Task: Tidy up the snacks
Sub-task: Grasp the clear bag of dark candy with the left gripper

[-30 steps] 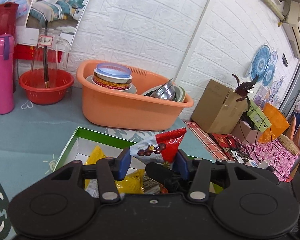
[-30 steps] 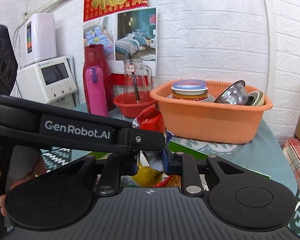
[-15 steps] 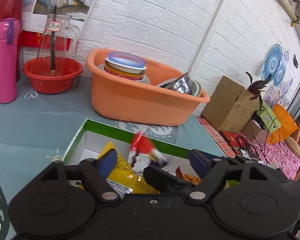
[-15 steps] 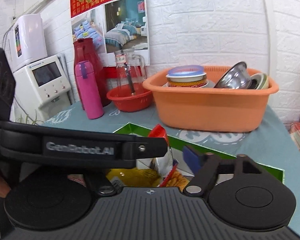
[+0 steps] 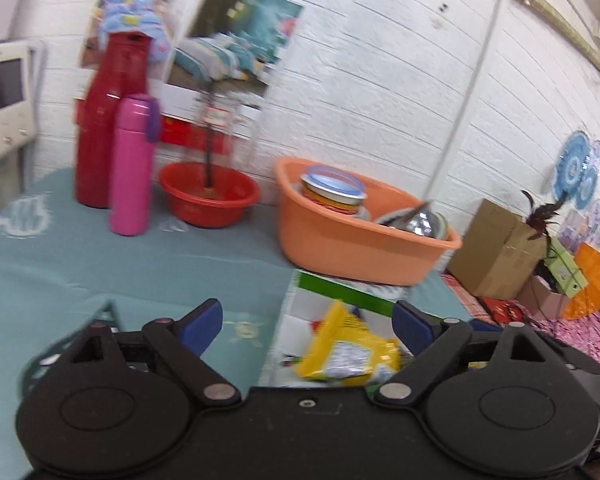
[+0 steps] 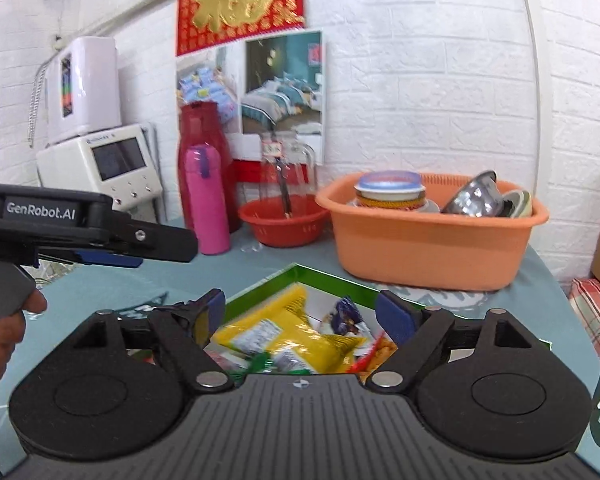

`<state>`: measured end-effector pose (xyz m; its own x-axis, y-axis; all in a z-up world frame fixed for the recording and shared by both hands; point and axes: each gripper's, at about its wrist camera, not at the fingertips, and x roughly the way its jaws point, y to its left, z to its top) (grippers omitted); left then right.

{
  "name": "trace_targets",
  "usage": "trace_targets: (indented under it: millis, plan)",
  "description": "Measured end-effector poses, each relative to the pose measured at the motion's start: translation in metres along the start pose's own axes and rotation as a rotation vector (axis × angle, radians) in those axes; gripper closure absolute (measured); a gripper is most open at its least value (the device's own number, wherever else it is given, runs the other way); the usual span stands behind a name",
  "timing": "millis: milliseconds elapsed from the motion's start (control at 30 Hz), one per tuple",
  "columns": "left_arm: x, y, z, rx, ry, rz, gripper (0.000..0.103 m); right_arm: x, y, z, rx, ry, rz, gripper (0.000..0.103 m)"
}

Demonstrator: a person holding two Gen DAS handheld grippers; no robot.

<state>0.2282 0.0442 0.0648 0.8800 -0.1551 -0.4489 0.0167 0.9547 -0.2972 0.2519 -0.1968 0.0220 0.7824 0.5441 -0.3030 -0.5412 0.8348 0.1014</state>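
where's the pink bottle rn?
The pink bottle stands upright at the back left of the table in the right wrist view, just in front of the red jug and left of the red bowl.

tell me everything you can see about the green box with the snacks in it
The green box is a shallow open tray, seemingly cardboard, with bright green rims and a white inside. It lies flat on the teal tablecloth, just in front of the orange basin. Inside lie a large yellow snack packet, a small blue-purple packet and some red and green wrappers. Nothing grips it.
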Motion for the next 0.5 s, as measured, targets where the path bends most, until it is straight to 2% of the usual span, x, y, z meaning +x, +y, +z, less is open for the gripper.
trace_targets:
  millis: [100,267,333,500]
  plan:
    - [-0.019,0.028,-0.004,-0.036,-0.005,0.071,0.0,-0.01,0.021,0.001,-0.028,-0.016,0.044,0.0]
    - [-0.034,0.069,-0.021,-0.063,0.037,0.15,0.0,-0.019,0.061,-0.002,-0.092,-0.004,0.144,0.0]
    - [-0.035,0.085,-0.029,-0.087,0.076,0.142,0.0,-0.019,0.079,-0.007,-0.112,0.016,0.191,0.0]
    - [-0.036,0.112,-0.046,-0.125,0.156,0.069,0.0,-0.003,0.123,-0.022,-0.153,0.114,0.302,0.0]
